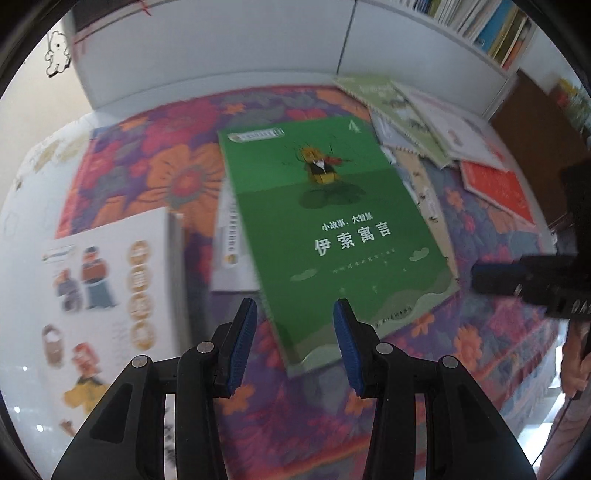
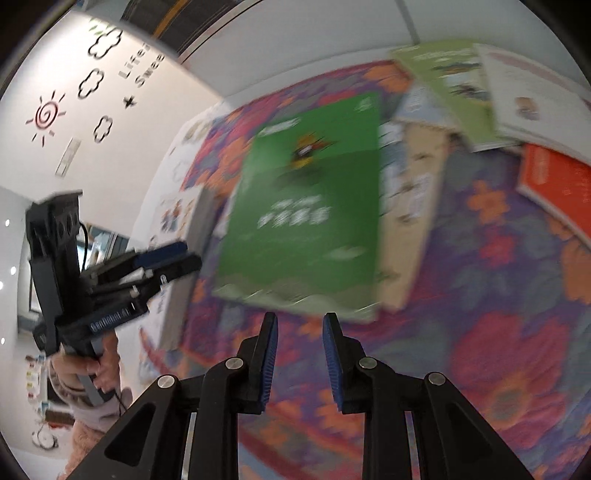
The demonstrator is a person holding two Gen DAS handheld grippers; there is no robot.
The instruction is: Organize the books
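Note:
A green book (image 1: pixel 332 229) with white Chinese title lies face up on the flowered cloth, also blurred in the right wrist view (image 2: pixel 306 206). My left gripper (image 1: pixel 295 314) is open and empty, its fingertips just short of the book's near edge. My right gripper (image 2: pixel 300 321) is open and empty, close to the book's near edge. A white picture book (image 1: pixel 107 295) lies at the left. Under the green book lies a white book (image 1: pixel 231 243) and a beige book (image 2: pixel 417 221).
Several more books (image 1: pixel 424 114) and an orange-red book (image 1: pixel 498 188) lie at the back right on the flowered cloth (image 1: pixel 177 177). A white shelf with upright books (image 1: pixel 491 26) stands behind. The right gripper (image 1: pixel 532 284) shows at the right edge, the left gripper (image 2: pixel 162 266) in the right view.

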